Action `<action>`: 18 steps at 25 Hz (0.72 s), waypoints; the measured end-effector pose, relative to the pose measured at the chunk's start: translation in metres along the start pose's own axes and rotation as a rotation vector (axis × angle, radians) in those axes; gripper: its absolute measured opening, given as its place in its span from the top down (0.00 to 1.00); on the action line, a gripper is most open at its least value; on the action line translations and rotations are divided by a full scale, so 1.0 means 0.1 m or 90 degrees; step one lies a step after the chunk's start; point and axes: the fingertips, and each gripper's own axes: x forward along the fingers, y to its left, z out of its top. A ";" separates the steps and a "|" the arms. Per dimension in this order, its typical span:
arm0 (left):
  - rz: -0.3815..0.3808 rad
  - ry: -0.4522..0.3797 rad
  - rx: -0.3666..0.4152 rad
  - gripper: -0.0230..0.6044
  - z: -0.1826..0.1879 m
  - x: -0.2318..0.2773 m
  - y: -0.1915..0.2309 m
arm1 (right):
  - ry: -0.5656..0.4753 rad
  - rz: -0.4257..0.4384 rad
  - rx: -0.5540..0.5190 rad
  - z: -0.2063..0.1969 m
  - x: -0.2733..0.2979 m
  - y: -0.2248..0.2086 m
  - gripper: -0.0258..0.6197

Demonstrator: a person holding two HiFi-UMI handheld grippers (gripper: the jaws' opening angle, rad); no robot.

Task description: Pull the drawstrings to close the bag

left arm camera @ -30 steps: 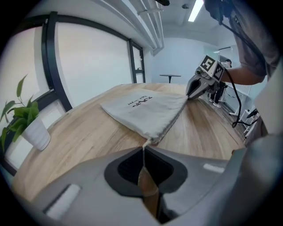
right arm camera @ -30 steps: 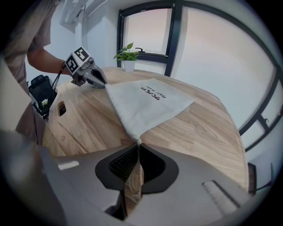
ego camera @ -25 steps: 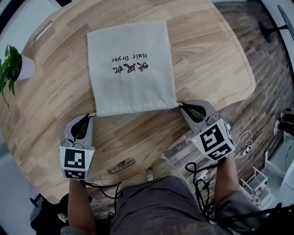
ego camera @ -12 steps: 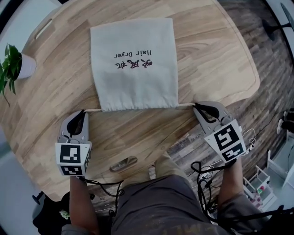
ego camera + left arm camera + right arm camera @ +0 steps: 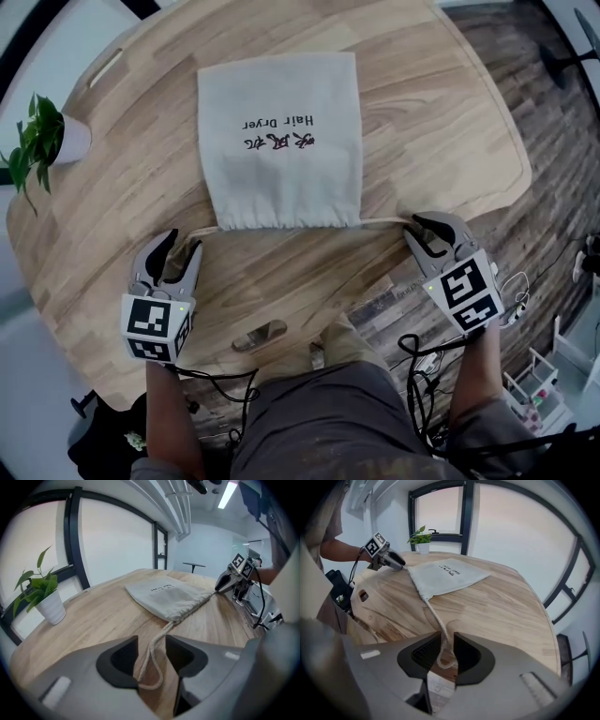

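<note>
- A beige fabric drawstring bag [image 5: 281,141] is laid flat in the middle of a round light wooden table [image 5: 441,103], with its dark "Hair Dryer" print seen upside down from the near side.
- The bag's mouth is placed at the near edge, where the cloth is gathered into small puckers.
- An off-white left drawstring [image 5: 202,231] is drawn out from the left corner of the mouth, and an off-white right drawstring [image 5: 386,222] from the right corner. Both are stretched out sideways along the tabletop.
- The left gripper [image 5: 182,242] is held over the near-left part of the table and is pointed downward. Its jaws are spread well apart, and the looped end of the left drawstring is left lying slack between them, pressed by neither pad.
- The right gripper [image 5: 420,225] is held at the near-right rim of the table. Its jaws have just been opening and are parted by a narrow gap. The loop of the right drawstring is seen inside that gap, not clamped.
- A small green plant in a white pot [image 5: 52,141] is stood at the far-left edge of the table, well apart from the bag.
- An oblong slot [image 5: 260,335] is cut through the tabletop at the near edge, between the two grippers.
- A dark plank floor [image 5: 553,122] is seen beyond the table on the right.
</note>
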 end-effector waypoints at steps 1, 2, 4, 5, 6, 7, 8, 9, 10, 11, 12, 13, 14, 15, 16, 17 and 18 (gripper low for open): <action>-0.009 0.002 0.008 0.65 0.02 -0.04 -0.04 | 0.002 0.015 -0.004 0.00 -0.02 0.05 0.73; -0.015 0.000 0.018 0.61 0.05 -0.09 -0.07 | -0.002 0.030 -0.005 0.01 -0.05 0.09 0.65; -0.023 -0.013 0.035 0.60 0.13 -0.17 -0.11 | -0.030 0.048 -0.005 0.11 -0.12 0.14 0.60; -0.028 -0.022 0.042 0.59 0.18 -0.18 -0.12 | -0.052 0.051 -0.004 0.19 -0.16 0.14 0.60; -0.036 -0.029 0.046 0.58 0.23 -0.18 -0.14 | -0.074 0.054 -0.005 0.29 -0.18 0.15 0.59; -0.046 -0.034 0.048 0.58 0.27 -0.15 -0.16 | -0.090 0.056 -0.008 0.38 -0.19 0.16 0.60; -0.057 -0.037 0.049 0.58 0.31 -0.11 -0.19 | -0.099 0.058 -0.018 0.46 -0.17 0.17 0.61; -0.068 -0.038 0.050 0.58 0.33 -0.06 -0.21 | -0.098 0.059 -0.033 0.53 -0.13 0.19 0.62; -0.076 -0.037 0.054 0.58 0.34 -0.01 -0.23 | -0.090 0.059 -0.053 0.57 -0.08 0.22 0.64; -0.082 -0.031 0.063 0.58 0.34 0.04 -0.25 | -0.079 0.060 -0.073 0.60 -0.02 0.25 0.66; -0.087 -0.019 0.079 0.58 0.32 0.09 -0.26 | -0.067 0.064 -0.092 0.62 0.04 0.28 0.67; -0.093 -0.001 0.100 0.58 0.28 0.14 -0.28 | -0.056 0.069 -0.107 0.63 0.10 0.32 0.68; -0.099 0.017 0.122 0.58 0.24 0.19 -0.31 | -0.048 0.075 -0.119 0.63 0.15 0.35 0.70; -0.106 0.032 0.139 0.58 0.21 0.22 -0.34 | -0.042 0.080 -0.126 0.63 0.19 0.37 0.71; -0.113 0.040 0.150 0.58 0.19 0.25 -0.36 | -0.039 0.084 -0.130 0.62 0.23 0.40 0.72; -0.118 0.041 0.152 0.58 0.19 0.27 -0.37 | -0.039 0.089 -0.130 0.62 0.26 0.41 0.72; -0.123 0.039 0.150 0.59 0.20 0.28 -0.38 | -0.042 0.095 -0.127 0.62 0.28 0.43 0.75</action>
